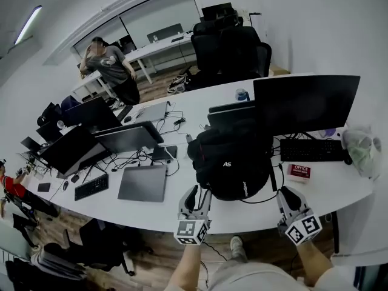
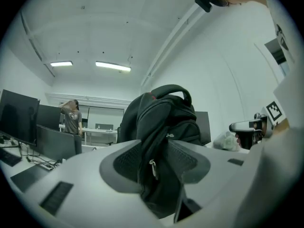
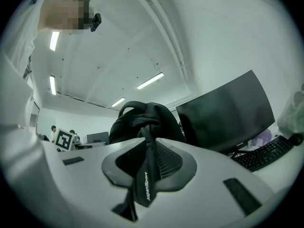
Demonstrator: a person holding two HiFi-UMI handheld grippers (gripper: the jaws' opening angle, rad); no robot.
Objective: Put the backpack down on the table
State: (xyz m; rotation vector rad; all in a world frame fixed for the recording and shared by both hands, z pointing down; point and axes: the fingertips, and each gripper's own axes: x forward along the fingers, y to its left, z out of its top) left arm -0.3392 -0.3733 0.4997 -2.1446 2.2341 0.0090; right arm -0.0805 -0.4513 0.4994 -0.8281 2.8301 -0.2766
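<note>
Head view: backpack point(image 1: 233, 159) stands upright on the surface point(image 1: 339, 190) before the monitor point(image 1: 306, 102), left hand-held gripper point(image 1: 197, 191) pinching its side fabric, right hand-held gripper point(image 1: 287, 192) clamped on its strap point(image 3: 145, 175); likely only laying-flat and release remain.

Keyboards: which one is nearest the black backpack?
The keyboard under the big monitor, just right of the backpack. The other keyboard lies far off to the left.

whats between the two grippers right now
The lower part of the black backpack fills the gap between the left gripper and the right gripper; the head view shows it.
</note>
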